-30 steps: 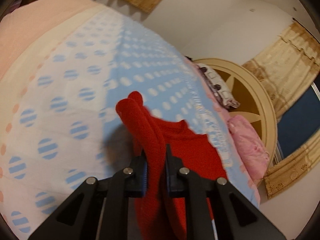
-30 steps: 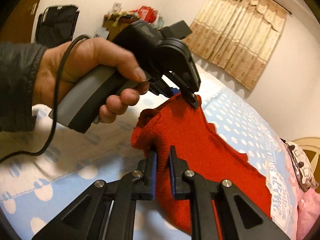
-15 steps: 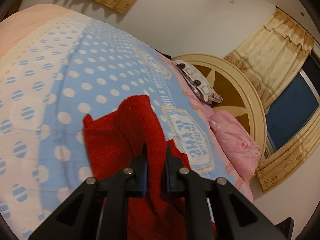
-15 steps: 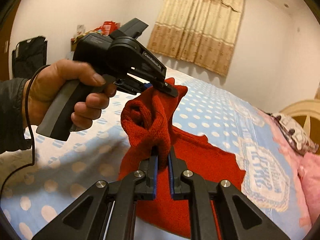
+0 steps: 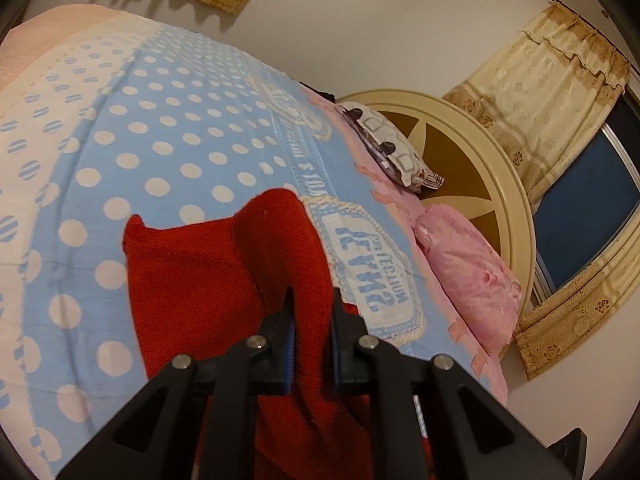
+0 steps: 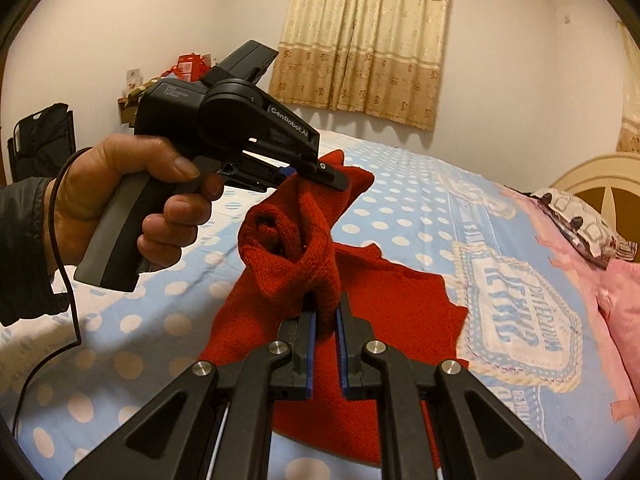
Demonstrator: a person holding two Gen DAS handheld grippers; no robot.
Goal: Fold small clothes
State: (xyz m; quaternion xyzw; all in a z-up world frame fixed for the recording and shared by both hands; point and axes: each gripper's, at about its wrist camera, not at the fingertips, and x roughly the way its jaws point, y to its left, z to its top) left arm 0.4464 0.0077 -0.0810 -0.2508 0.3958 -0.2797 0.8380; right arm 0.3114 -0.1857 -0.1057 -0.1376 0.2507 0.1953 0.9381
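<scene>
A small red knit garment (image 6: 392, 304) lies on a blue bedspread with white dots (image 6: 408, 200); one edge is lifted off the bed. My right gripper (image 6: 325, 312) is shut on a bunched fold of that edge. My left gripper (image 6: 320, 174), held in a hand, is shut on the same raised edge a little farther away. In the left wrist view the left gripper (image 5: 312, 308) pinches a red ridge of the garment (image 5: 192, 288), whose rest lies flat below and to the left.
A pink pillow (image 5: 468, 276) and a patterned pillow (image 5: 392, 148) lie by a round cream headboard (image 5: 516, 200) at the right. Curtains (image 6: 360, 40) hang on the far wall. A black cable (image 6: 68, 280) hangs from the left handle.
Both grippers have carried the lifted red edge across the bed toward the headboard side. More of the garment now lies spread flat on the bedspread.
</scene>
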